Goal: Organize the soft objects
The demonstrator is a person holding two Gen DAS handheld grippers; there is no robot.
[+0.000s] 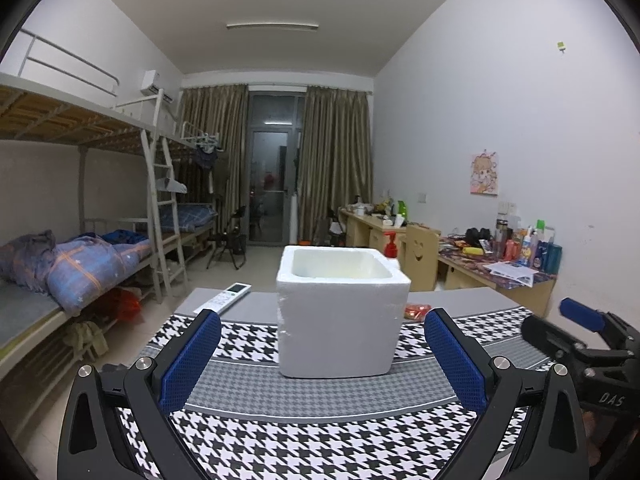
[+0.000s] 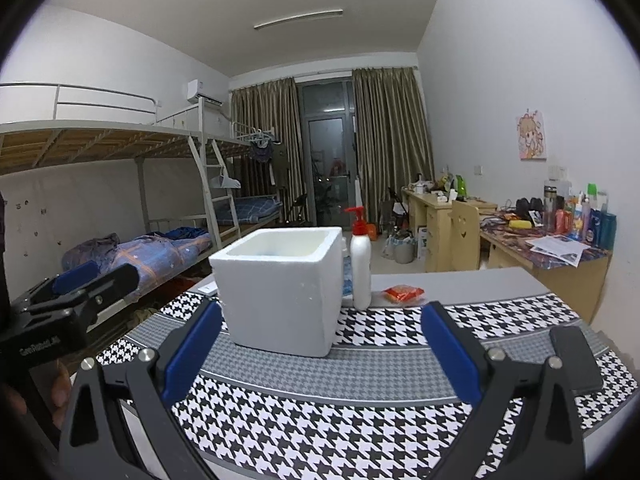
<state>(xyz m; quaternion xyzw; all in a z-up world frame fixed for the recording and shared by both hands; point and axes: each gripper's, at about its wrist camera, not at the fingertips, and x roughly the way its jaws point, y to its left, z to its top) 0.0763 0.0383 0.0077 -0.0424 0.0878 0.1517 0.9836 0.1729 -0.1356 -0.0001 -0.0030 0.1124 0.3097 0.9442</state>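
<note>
White foam box [image 1: 340, 312], rough-grained, open-topped, square with thick rim, standing centre frame on houndstooth-patterned cloth over the grey surface [image 1: 460, 300]. Behind it, at right of centre: smooth white pump bottle [image 2: 361, 268] with red nozzle, upright, just beside the box; crinkled orange packet [image 2: 404, 294] lying flat. Left hand-held gripper [image 1: 322, 354] and right hand-held gripper [image 2: 320, 354] both spread wide, blue textured pads bare, clasping nothing. Box interior hidden; no soft object discernible.

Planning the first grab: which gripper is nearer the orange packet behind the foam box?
Right. The right gripper faces the small orange packet almost directly; the left gripper sits behind the white foam box.
</note>
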